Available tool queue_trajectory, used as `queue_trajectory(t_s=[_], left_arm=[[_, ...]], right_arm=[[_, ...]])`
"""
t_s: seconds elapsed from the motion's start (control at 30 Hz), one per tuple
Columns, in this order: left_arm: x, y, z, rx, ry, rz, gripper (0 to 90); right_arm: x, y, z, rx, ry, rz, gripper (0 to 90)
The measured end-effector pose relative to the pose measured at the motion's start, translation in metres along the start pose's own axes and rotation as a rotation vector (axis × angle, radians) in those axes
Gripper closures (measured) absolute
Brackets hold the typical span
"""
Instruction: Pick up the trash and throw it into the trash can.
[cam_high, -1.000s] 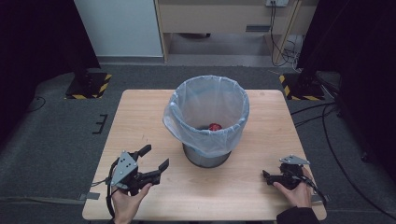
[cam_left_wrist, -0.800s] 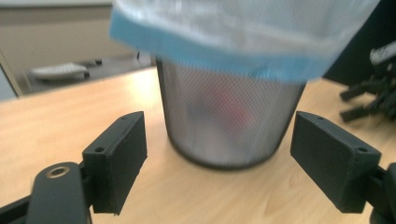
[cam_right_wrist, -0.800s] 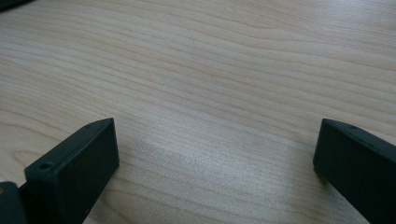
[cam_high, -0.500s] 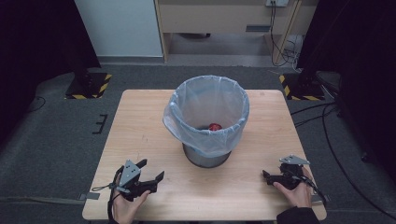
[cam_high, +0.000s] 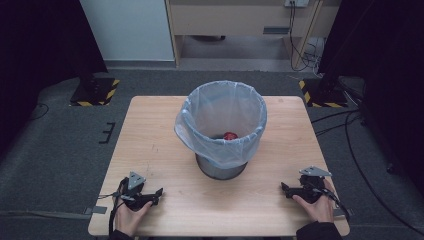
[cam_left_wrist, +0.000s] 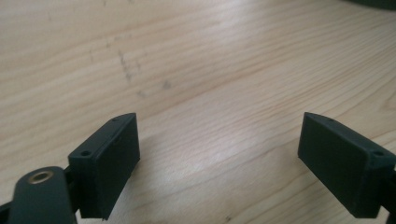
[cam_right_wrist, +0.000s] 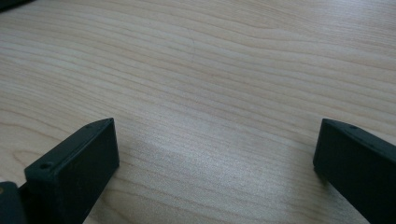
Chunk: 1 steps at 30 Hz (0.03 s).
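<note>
At the table's (cam_high: 165, 125) seven o'clock corner, the left hand (cam_high: 131, 216) rests on the wood with the left gripper (cam_high: 156, 193) lying low on the surface and pointing toward three o'clock; its jaws have just been opening and now stand released, wide apart, with bare wood grain between them in the left gripper view. At the centre of the table stands a grey waste bin (cam_high: 220, 167) lined with a pale translucent bag (cam_high: 200, 135) whose rim folds over the outside. A small red object (cam_high: 229, 135) lies at the bottom of the bin, slightly toward one o'clock of its middle; what it is cannot be told. At the five o'clock corner, the right hand (cam_high: 316, 206) rests on the tabletop with the right gripper (cam_high: 285, 189) pointing toward nine o'clock, its jaws likewise released and spread over bare wood in the right gripper view. Both grippers lie well apart from the bin.
</note>
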<state>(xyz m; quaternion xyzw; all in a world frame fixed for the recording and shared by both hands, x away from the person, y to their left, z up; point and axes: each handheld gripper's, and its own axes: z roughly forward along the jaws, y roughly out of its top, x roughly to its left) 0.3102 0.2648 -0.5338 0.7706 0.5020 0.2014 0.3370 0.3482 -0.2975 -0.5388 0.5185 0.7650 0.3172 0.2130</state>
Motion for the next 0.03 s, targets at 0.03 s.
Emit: queue_trajectory(t_s=[0.03], left_arm=[[0.0010,-0.0003,0.0003,-0.002,0.004,0.002,10.8]], right_arm=[[0.0000,0.0000,0.0000,0.000,0.000,0.000,0.4]])
